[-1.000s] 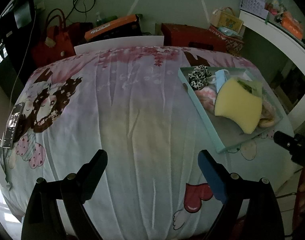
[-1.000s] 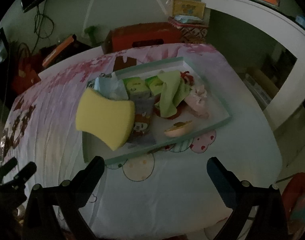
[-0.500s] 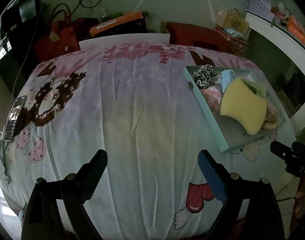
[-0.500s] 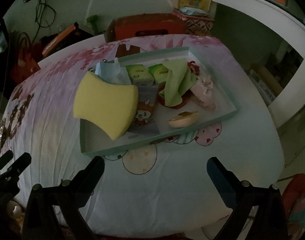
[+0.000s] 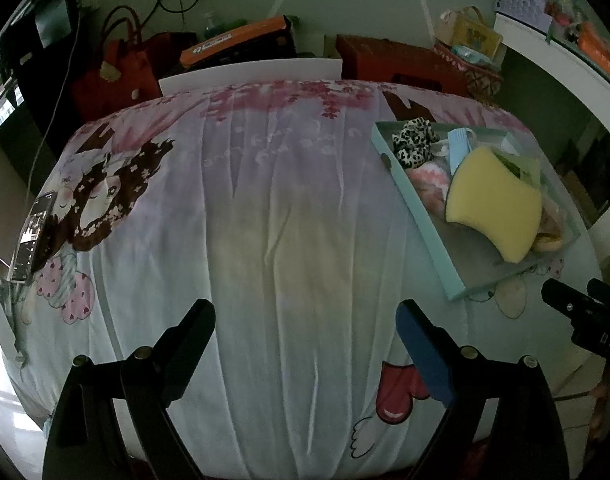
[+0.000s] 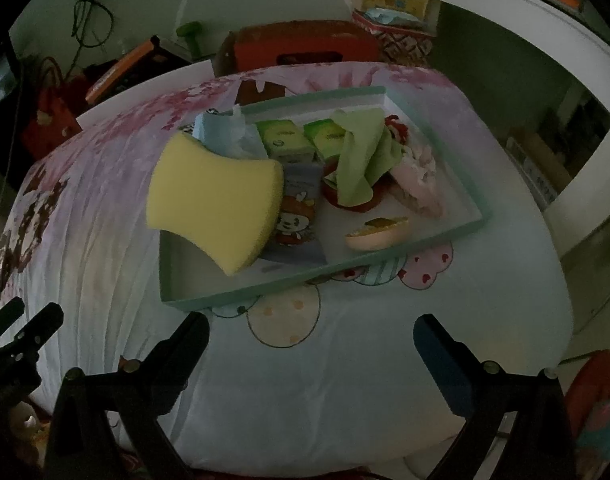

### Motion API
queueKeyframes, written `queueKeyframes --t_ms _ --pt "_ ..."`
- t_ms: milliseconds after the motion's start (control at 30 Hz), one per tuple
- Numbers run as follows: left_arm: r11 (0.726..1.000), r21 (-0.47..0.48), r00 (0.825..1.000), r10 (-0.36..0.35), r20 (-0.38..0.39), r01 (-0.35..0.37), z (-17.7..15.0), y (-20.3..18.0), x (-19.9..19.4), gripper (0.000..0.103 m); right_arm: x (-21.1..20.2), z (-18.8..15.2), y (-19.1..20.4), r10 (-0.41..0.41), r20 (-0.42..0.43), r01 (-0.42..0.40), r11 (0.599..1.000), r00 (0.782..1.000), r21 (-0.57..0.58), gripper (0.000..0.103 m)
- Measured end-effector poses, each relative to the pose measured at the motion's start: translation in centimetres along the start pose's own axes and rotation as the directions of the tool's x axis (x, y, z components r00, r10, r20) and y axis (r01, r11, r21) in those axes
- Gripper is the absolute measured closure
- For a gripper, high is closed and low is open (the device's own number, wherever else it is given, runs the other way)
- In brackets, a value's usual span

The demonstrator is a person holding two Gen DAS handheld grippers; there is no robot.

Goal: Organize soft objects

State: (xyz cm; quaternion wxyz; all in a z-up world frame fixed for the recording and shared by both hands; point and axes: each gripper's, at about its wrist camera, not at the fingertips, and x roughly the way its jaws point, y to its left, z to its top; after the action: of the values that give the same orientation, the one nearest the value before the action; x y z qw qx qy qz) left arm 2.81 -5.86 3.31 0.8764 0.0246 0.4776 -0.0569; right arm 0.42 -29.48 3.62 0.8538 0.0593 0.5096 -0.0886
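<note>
A teal tray (image 6: 437,236) (image 5: 433,236) sits on the bed's right side. In it lie a big yellow sponge (image 6: 215,204) (image 5: 495,206), a green cloth (image 6: 363,160), two green packs (image 6: 283,140), a cartoon-print pack (image 6: 299,212), a pink soft item (image 6: 419,184), a leopard scrunchie (image 5: 413,140) and a small round puff (image 6: 377,234). My left gripper (image 5: 305,328) is open and empty over the bedsheet, left of the tray. My right gripper (image 6: 311,340) is open and empty, just in front of the tray's near edge.
The printed bedsheet (image 5: 241,208) covers the bed. A phone (image 5: 35,232) lies at its left edge. Red bags (image 5: 109,76) and boxes (image 5: 397,64) stand behind the bed; a white shelf (image 6: 545,44) curves on the right.
Both grippers have pulled back and risen slightly; the tray looks a little farther away in both views. Both stay open and empty.
</note>
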Motion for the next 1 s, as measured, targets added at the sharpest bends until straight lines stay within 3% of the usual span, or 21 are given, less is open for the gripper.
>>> queueKeyframes --t_ms 1000 --pt "0.999 0.036 1.0 0.002 -0.003 -0.002 0.2 -0.92 -0.27 0.011 0.73 -0.11 -0.66 -0.001 -0.021 0.002 1.0 1.0 0.02 0.0"
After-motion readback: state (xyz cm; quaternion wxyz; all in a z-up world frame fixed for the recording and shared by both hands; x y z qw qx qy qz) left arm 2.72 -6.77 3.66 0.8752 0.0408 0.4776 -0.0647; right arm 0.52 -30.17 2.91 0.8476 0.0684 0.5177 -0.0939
